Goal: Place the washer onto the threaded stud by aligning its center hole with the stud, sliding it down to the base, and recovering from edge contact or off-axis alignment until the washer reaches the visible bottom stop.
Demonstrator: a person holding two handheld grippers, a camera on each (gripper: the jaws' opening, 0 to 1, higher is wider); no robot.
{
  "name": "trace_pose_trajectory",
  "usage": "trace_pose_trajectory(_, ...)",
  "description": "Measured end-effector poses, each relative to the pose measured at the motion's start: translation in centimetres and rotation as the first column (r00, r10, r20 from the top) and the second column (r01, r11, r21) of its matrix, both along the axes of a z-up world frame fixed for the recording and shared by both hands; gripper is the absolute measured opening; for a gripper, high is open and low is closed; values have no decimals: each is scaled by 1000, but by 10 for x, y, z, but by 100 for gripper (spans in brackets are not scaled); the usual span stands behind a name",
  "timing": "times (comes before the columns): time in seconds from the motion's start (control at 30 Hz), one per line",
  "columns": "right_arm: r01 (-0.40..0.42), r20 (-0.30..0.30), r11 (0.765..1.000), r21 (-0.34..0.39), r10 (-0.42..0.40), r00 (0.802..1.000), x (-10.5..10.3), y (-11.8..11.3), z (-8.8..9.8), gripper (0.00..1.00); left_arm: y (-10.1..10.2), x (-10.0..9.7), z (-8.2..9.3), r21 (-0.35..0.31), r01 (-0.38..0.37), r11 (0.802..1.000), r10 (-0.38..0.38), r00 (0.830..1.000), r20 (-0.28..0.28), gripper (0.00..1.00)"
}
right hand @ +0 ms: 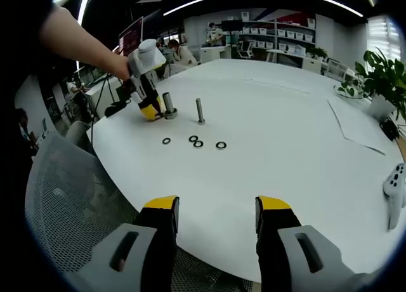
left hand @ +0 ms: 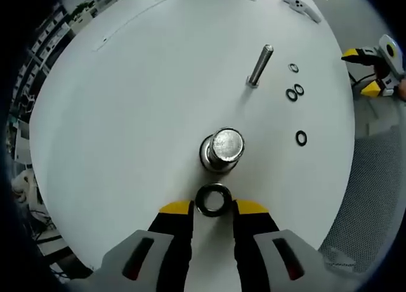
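The left tongs (left hand: 214,207) pinch the washer (left hand: 213,200) by its rim just short of the stud (left hand: 223,148) on the worktop (left hand: 127,114), a thin, stiff, probably slippery ring (best held by opposite edges), while the right tongs (right hand: 217,211) gape empty.

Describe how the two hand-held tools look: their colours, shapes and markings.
Both tools match. The left tool has two black jaws with yellow tips, rising from light grey housings that each carry a dark slot with a red mark. The right tool has the same yellow-tipped black jaws and grey housings, but its slots look plain dark. In the right gripper view, the left tool has a grey-white body. No sleeve is visible.
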State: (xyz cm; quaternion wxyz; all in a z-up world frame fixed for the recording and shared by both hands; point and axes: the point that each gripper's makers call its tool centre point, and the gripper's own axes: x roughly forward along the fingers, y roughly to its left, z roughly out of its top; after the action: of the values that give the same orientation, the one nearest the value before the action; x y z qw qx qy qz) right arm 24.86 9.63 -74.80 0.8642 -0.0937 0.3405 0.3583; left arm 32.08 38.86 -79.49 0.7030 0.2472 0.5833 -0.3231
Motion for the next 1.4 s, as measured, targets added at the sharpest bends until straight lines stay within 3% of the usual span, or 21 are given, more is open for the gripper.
trace_pose_trajectory(0.2,1,1,1000,1,-1,1000,0,0,0,51,-2,0,-1,4,0,1000,0,1000,-7,26)
trace_pose_trajectory(0.33,1,3,1000,2,-1,1000,0,0,1,51,-1,0,-3,45,57,997,-58,998,12,26)
trace_pose_trajectory(0.77,4,4,1000,3,-4,1000,1,-1,1,50,0,3,-3,39,9,999,-9,1000,-3,21)
trace_pose_trajectory(1.17,4,7,1000,4,-4,1000,1,-1,1,49,-2,3,-2,79,-15,997,17,1000,-18,19)
trace_pose_trajectory(1.4,5,7,1000,5,-5,1000,1,-1,1,49,0,2,-1,51,-47,998,46,999,10,19)
